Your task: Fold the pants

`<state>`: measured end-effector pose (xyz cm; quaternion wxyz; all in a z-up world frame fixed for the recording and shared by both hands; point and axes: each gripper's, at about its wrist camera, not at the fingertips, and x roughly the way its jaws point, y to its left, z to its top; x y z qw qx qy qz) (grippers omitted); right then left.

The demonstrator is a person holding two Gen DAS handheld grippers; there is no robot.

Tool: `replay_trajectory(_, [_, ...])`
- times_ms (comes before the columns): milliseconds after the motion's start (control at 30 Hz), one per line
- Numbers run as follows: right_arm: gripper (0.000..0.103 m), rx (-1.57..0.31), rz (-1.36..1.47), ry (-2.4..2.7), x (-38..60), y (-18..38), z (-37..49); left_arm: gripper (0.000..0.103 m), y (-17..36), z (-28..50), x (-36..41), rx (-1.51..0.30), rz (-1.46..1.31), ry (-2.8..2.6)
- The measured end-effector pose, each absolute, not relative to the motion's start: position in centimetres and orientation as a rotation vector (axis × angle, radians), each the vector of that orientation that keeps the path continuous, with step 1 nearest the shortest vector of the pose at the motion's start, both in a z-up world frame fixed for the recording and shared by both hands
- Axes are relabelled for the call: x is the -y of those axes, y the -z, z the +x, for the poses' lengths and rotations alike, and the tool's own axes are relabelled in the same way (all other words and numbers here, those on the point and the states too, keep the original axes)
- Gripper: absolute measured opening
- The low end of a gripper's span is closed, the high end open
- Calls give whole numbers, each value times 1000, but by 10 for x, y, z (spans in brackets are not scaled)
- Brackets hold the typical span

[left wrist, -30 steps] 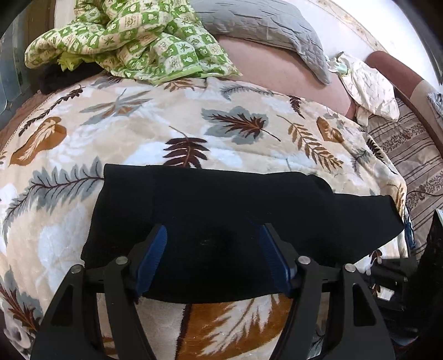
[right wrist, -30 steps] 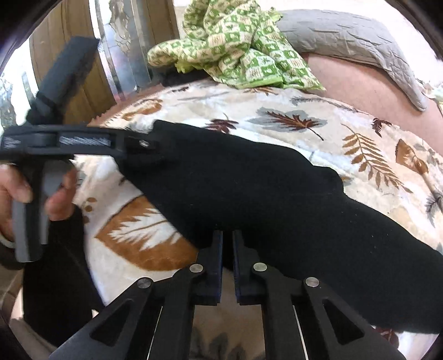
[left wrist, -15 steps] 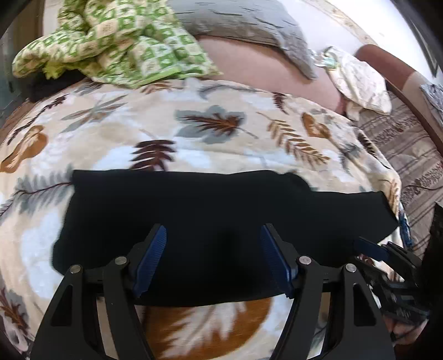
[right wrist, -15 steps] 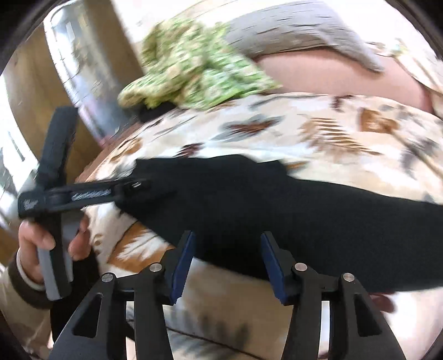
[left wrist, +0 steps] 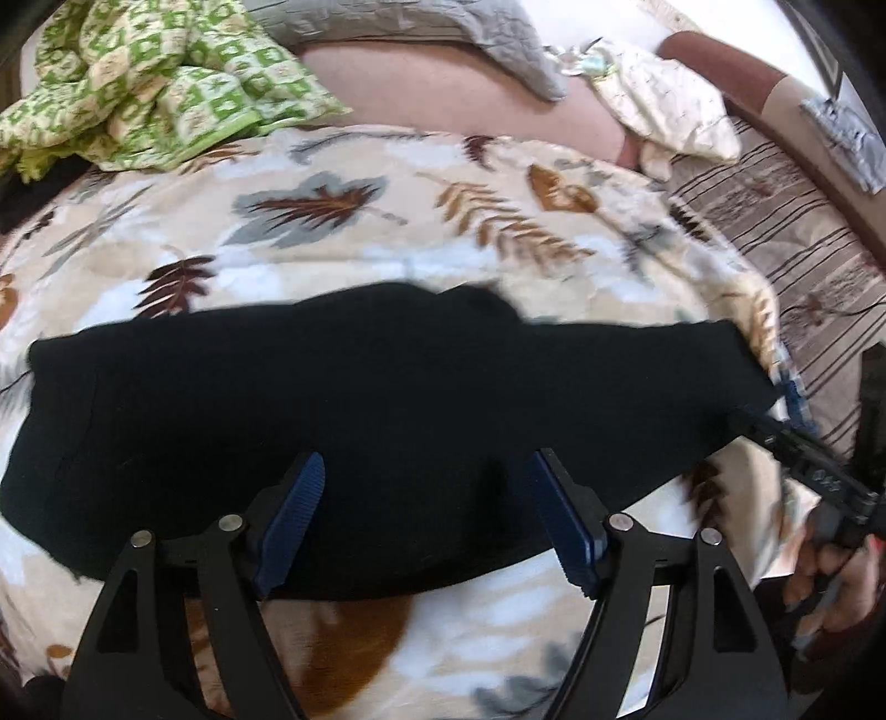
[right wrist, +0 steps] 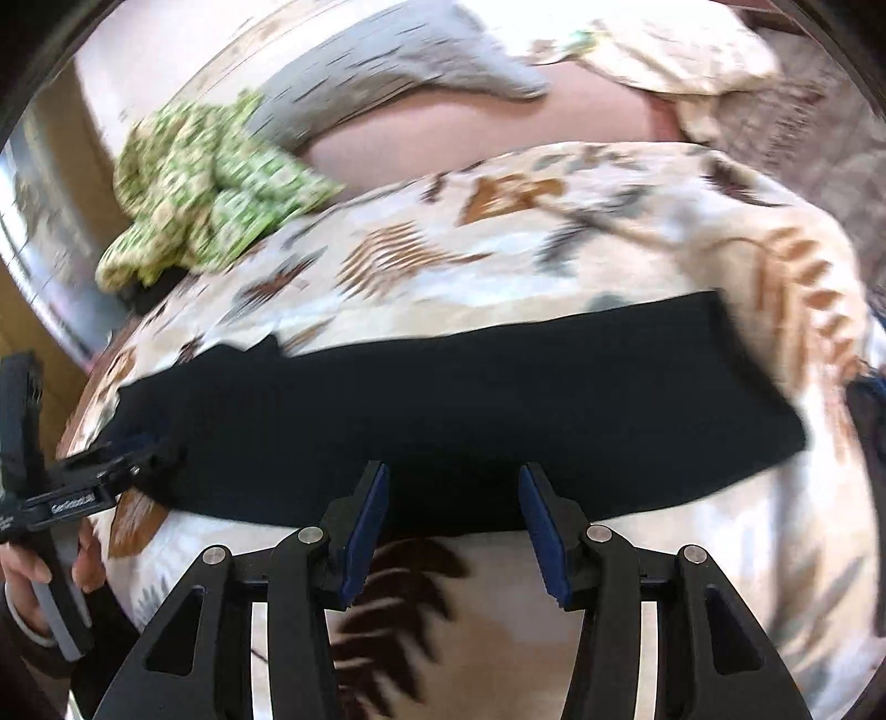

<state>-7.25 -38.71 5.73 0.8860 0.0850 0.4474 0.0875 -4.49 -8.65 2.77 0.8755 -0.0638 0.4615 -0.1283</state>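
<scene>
The black pants (left wrist: 387,399) lie folded lengthwise in a long band across a leaf-patterned blanket (left wrist: 387,221). My left gripper (left wrist: 425,459) hovers over the band's near edge with its jaws opening; the blue pads do not press the cloth. My right gripper (right wrist: 451,469) is open above the near edge of the pants (right wrist: 470,399), toward their right part, and grips nothing. In the right wrist view a hand (right wrist: 33,570) holds the left tool at the pants' left end. The left wrist view shows the right tool's tip by their right end.
A crumpled green checked cloth (left wrist: 155,83) and a grey pillow (left wrist: 415,27) lie at the far side of the bed. A cream cloth (left wrist: 664,105) and a striped sheet (left wrist: 775,232) are at the right. The blanket's right edge drops off just past the pants' end.
My right gripper went from shut to open and swept right along the pants while rolling. My left gripper also slid right, and its jaws spread a little wider.
</scene>
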Motion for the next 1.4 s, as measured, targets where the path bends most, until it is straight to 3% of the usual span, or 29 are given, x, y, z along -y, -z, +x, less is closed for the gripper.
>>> replay_trajectory(167, [51, -913, 194, -110, 411, -63, -73, 76, -42, -36, 113, -941, -114, 313])
replay_trajectory(300, [58, -909, 191, -82, 420, -64, -76, 76, -44, -31, 133, -943, -91, 356])
replay_trajectory(1400, [61, -938, 320, -54, 462, -46, -90, 79, -34, 24, 255, -1002, 51, 551])
